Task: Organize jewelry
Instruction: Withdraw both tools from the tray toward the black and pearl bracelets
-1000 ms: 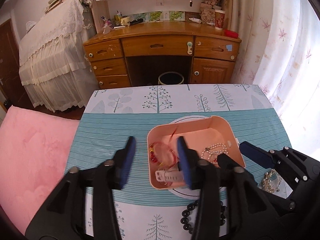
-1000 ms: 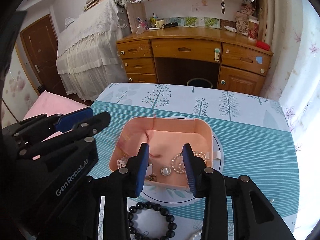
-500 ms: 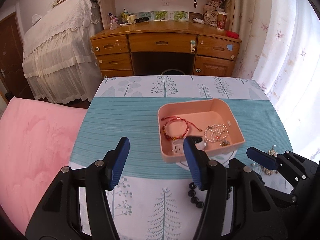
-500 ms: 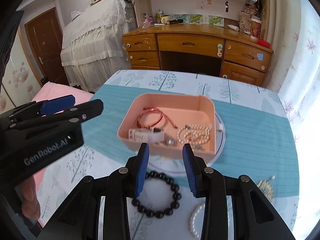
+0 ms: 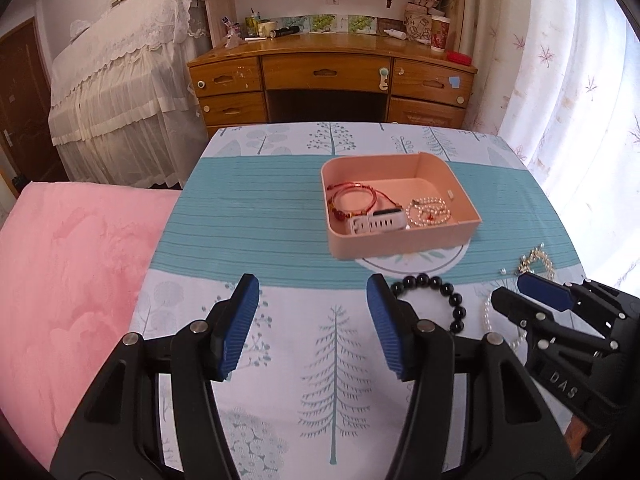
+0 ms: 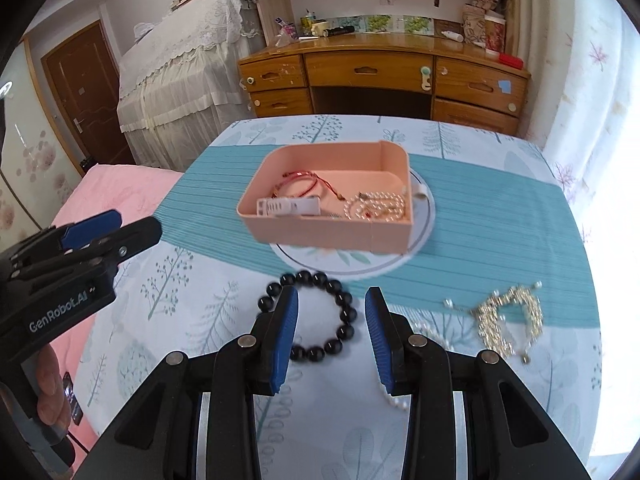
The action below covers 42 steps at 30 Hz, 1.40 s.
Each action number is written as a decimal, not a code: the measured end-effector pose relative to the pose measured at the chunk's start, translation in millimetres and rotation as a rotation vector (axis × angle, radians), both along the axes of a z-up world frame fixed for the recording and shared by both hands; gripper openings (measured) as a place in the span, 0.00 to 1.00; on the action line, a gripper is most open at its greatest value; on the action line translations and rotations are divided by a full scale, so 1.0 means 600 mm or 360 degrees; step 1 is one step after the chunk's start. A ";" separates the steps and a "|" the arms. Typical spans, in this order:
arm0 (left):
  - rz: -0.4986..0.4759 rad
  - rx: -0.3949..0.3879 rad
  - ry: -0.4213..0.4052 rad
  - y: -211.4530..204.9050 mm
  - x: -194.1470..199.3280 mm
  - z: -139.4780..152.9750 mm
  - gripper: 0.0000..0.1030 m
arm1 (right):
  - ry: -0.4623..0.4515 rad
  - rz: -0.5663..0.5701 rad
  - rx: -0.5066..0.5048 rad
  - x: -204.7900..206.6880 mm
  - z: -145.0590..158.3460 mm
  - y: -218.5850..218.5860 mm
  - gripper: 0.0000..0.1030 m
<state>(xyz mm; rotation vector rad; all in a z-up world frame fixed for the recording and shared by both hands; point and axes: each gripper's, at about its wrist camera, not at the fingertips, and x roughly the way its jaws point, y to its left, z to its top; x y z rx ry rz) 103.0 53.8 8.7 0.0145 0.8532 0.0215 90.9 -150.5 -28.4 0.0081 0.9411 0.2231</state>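
Both grippers, left gripper [image 5: 312,324] and right gripper [image 6: 331,334], hover level, jaws apart, empty.

Left gripper [image 6: 100,232] body, right wrist view: white lettering "GenRobot.AI".
Right gripper [image 5: 532,300] body, left wrist view: embossed letters "DAS".
Desk [image 6: 380,68] items: cup and box print too small to read.

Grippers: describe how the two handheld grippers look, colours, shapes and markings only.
Both are matte black plastic with two angular fingers joined by silver rivets and faced with ribbed blue pads. The left gripper reads "GenRobot.AI" in white on its side; the right gripper shows "DAS" embossed on its body. A bare hand grips the left handle; no sleeve or cable is visible.
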 end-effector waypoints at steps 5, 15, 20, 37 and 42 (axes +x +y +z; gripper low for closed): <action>0.0015 0.0006 0.0020 -0.005 -0.025 -0.016 0.52 | 0.0048 -0.0050 0.0034 -0.022 -0.013 -0.027 0.34; 0.0052 -0.0015 0.0106 -0.002 -0.040 -0.050 0.52 | 0.0111 -0.0136 0.0083 -0.051 -0.035 -0.062 0.34; 0.0047 -0.0017 0.0097 -0.002 -0.042 -0.051 0.52 | 0.0132 -0.0154 0.0089 -0.060 -0.042 -0.066 0.34; 0.0072 -0.0050 0.0146 0.012 -0.029 -0.067 0.52 | 0.0131 -0.0190 0.0078 -0.060 -0.046 -0.082 0.34; 0.0096 -0.0053 0.0160 0.021 -0.021 -0.075 0.52 | 0.0123 -0.0221 0.0079 -0.052 -0.048 -0.100 0.34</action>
